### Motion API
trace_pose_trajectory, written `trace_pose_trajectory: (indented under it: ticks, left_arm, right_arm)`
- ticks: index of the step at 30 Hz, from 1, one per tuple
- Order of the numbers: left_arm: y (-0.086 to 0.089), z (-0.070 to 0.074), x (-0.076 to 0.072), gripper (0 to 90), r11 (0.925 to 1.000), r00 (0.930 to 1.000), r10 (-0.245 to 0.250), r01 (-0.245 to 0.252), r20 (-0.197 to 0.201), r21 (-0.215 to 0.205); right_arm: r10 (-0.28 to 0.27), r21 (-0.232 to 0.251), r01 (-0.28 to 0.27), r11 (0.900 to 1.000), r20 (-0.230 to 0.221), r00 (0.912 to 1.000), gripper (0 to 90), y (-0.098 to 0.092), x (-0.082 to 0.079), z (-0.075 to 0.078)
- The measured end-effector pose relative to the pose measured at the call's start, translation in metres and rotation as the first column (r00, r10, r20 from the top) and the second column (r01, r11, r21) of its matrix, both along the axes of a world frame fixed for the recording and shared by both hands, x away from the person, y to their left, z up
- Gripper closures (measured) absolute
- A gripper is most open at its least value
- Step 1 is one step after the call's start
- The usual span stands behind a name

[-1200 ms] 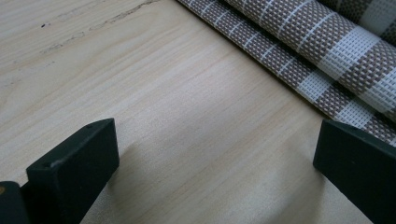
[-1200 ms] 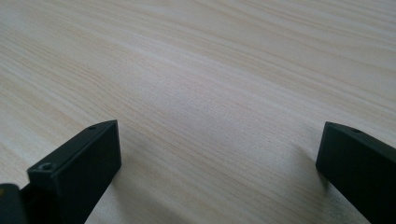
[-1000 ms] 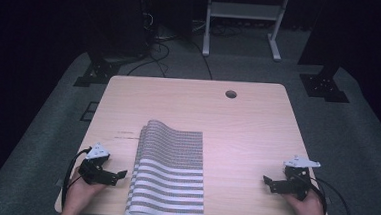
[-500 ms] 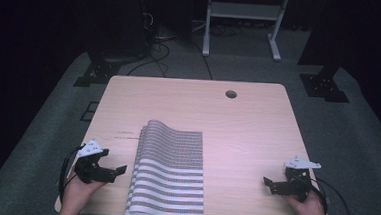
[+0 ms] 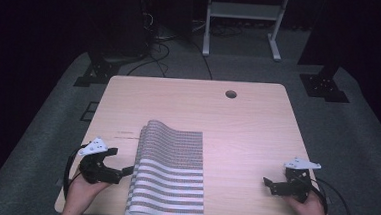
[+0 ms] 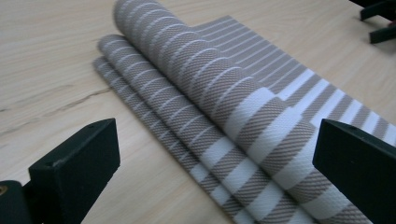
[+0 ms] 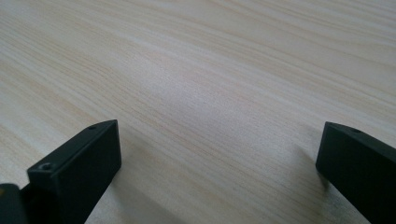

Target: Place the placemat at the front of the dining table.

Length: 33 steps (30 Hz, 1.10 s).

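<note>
Spanning the middle of the high view, stood a pale wooden table (image 5: 247, 126), bare apart from a cable hole (image 5: 231, 94) near its far edge and carrying one item; lying left of centre and reaching right to the near edge, rested a striped woven mat (image 5: 170, 176), brown-grey and white, folded over on itself; showed, in the left gripper view, several stacked layers stepped along the left side and a rounded, springy fold at the top rather than a flat crease; judged from that coarse weave and the loose curl, probably light, flexible but with some stiffness, likely to spring open if released, not fragile, and textured enough to resist slipping between pads; best taken, most likely, at the stepped left edge or at a near corner, where a jaw could slide under a layer, and pinched through the whole stack if meant to move as one; sat just beside that left edge, the left gripper (image 5: 124, 172), held in a hand, jaws spread wide and aimed at the mat, with the stack framed between them and nothing pinched; rested well apart, near the right front corner, the right gripper (image 5: 269, 185), jaws likewise spread wide over bare wood and holding nothing.
</note>
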<state>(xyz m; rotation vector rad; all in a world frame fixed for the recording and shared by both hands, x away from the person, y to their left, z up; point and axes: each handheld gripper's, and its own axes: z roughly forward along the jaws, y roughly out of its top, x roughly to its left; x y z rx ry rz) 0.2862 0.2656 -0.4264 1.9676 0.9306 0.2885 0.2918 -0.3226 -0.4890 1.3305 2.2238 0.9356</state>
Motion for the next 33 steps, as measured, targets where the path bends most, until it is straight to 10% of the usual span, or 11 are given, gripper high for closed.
trace_pose_trajectory:
  ticks: [33]
  left_arm:
    - [-0.054,-0.017,0.002,0.9,0.9819,0.9872,-0.149,0.155,-0.056,0.109]
  right_arm:
    - [0.002,-0.001,-0.002,1.0,-0.001,1.0,0.0,0.0,-0.001,0.0]
